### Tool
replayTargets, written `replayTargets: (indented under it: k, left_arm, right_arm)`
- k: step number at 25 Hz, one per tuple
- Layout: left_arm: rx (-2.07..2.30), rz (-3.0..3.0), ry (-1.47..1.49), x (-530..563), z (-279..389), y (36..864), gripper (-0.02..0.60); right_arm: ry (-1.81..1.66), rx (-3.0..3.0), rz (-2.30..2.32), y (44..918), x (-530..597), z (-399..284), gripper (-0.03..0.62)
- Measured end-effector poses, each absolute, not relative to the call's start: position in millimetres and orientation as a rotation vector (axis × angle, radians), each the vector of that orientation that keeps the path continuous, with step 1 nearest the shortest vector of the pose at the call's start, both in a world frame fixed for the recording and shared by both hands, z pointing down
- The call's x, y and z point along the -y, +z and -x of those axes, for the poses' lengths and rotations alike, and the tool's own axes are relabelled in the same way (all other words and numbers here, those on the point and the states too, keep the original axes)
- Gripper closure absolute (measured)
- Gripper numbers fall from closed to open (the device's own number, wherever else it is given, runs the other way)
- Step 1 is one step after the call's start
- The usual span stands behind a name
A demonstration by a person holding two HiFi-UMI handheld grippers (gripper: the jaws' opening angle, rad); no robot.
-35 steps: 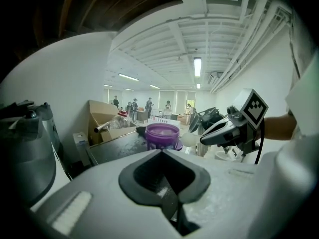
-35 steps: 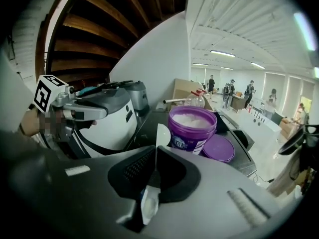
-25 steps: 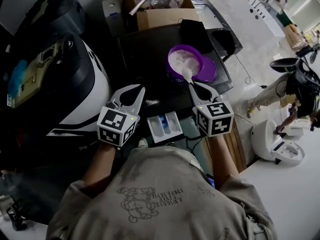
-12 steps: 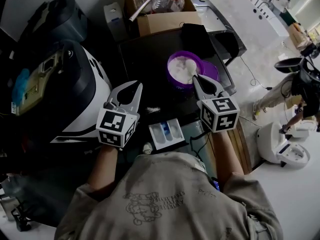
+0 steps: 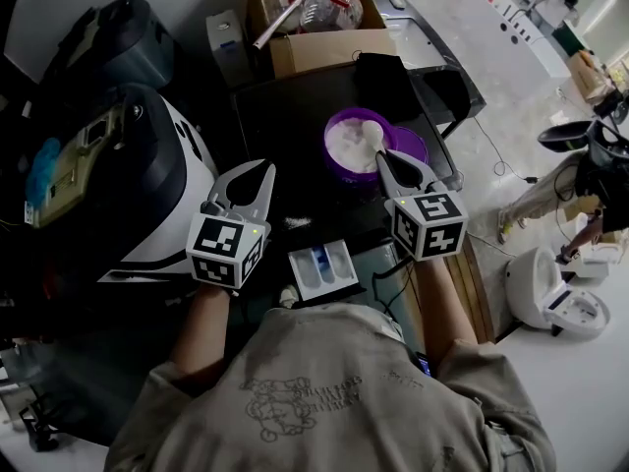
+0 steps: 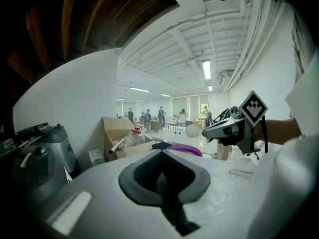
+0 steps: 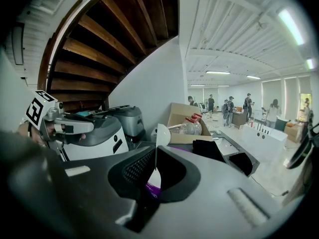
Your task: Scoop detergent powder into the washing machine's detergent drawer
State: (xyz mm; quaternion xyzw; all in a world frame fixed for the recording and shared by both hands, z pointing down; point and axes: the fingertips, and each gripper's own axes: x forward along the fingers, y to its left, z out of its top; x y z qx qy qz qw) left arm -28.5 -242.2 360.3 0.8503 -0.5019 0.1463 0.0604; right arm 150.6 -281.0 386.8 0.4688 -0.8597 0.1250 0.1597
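Observation:
My right gripper (image 5: 382, 158) is shut on the handle of a white spoon (image 5: 371, 132). The spoon's bowl (image 7: 160, 133) is a little above the white powder in the open purple tub (image 5: 350, 144). That tub stands on the black washing machine top (image 5: 295, 106), and its purple lid (image 5: 409, 146) lies to its right. The white detergent drawer (image 5: 323, 264), with a blue compartment, is pulled out below and between the grippers. My left gripper (image 5: 257, 171) hovers left of the drawer, shut with nothing in it. In the left gripper view the spoon (image 6: 192, 130) shows above the tub (image 6: 185, 150).
A streak of spilled powder (image 5: 298, 222) lies on the machine top near the drawer. A cardboard box (image 5: 316, 35) holding a plastic bottle stands behind the tub. A black-and-white appliance (image 5: 147, 165) sits at the left. A person (image 5: 575, 180) stands on the floor at the right.
The right gripper has moved the spoon a little farther over the tub. The left gripper has stayed about where it was.

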Motion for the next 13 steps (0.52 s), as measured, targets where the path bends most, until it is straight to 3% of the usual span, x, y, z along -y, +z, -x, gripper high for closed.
replayTargets:
  k: [13]
  left_arm:
    - [1.510,-2.576,0.478,242,12,362,0.581]
  right_arm:
    - [0.378,2.480,-1.312,394,285,-159,0.557]
